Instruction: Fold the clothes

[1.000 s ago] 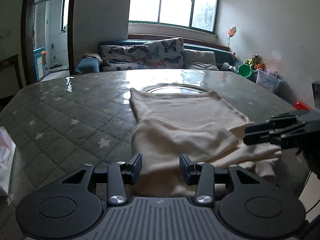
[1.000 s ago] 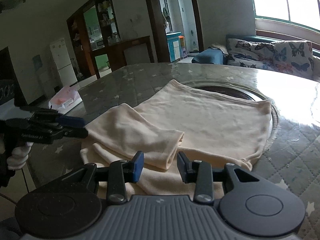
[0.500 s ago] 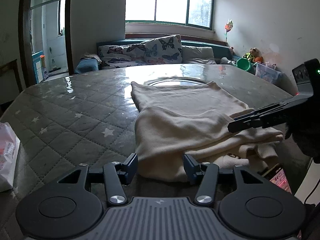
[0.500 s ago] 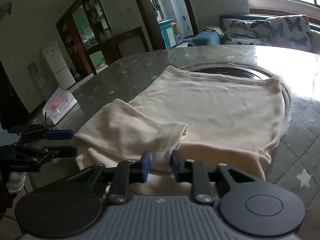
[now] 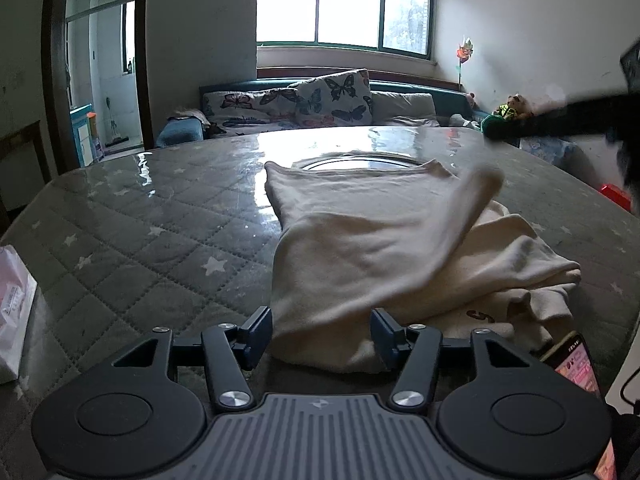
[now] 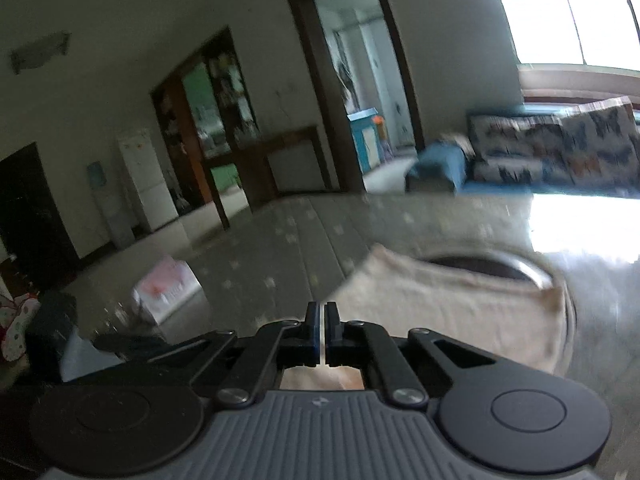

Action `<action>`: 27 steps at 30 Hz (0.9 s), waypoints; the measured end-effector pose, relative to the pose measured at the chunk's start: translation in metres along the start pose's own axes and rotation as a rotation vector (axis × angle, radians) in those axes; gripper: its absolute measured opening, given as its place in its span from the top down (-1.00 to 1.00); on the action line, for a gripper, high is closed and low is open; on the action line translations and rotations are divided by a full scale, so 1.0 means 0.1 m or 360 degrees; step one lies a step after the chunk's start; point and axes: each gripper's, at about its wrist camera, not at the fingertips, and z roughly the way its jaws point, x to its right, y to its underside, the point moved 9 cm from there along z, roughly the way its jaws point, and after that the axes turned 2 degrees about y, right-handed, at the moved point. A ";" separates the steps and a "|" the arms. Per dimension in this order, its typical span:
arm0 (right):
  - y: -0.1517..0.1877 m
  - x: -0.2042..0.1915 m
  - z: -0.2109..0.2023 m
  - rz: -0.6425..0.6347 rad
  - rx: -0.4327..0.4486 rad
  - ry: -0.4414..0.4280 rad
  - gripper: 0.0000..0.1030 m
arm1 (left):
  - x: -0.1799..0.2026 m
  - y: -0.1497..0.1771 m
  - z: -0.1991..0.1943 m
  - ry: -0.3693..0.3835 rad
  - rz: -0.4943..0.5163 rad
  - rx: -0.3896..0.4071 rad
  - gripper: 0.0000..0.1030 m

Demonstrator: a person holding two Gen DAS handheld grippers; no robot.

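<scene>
We've right jaws (image 6: 321,330) pinched on the shirt (image 5: 372,248) sleeve; left jaws (image 5: 321,334) open astride the near fold. Soft, limp cloth; grab edges.

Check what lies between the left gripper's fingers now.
In the left wrist view, the near folded edge of the cream garment lies between the left gripper fingers, unpinched.

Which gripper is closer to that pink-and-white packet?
Left. The left gripper, jaws just opening around the edge of the cream garment, sits right of the packet; the right gripper, shut, is farther right beyond it.
</scene>
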 end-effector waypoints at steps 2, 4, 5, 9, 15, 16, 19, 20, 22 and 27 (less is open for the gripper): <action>-0.12 -0.07 -0.03 -0.0039 0.0041 -0.0010 0.98 | 0.03 0.00 0.01 -0.0001 0.0029 0.0003 -0.12; -0.16 -0.09 -0.02 -0.0056 0.0038 -0.0001 0.97 | 0.07 0.01 0.02 -0.0014 0.0071 0.0007 -0.12; -0.15 -0.08 -0.01 -0.0059 0.0026 0.0011 0.97 | 0.07 0.02 0.02 -0.0020 0.0084 0.0011 -0.12; 0.18 0.07 0.15 0.0001 -0.0147 0.0072 0.85 | 0.05 0.04 0.00 -0.0030 0.0088 0.0019 -0.12; 0.70 0.35 0.28 0.0102 -0.0328 0.0197 0.52 | 0.00 0.05 -0.04 -0.0046 0.0068 0.0017 -0.12; 0.75 0.38 0.30 0.0130 -0.0342 0.0203 0.50 | 0.00 0.06 -0.04 -0.0046 0.0071 0.0016 -0.12; 0.86 0.40 0.39 0.0204 -0.0377 0.0184 0.50 | 0.00 0.06 -0.04 -0.0050 0.0073 0.0011 -0.12; 0.89 0.40 0.43 0.0216 -0.0391 0.0175 0.50 | 0.00 0.06 -0.03 -0.0051 0.0072 0.0010 -0.13; 0.94 0.34 0.46 0.0203 -0.0412 0.0146 0.70 | 0.00 0.06 -0.02 -0.0055 0.0069 0.0006 -0.13; 0.64 0.09 0.31 0.0060 -0.0258 0.0099 0.94 | 0.00 0.08 0.00 -0.0067 0.0072 -0.0002 -0.13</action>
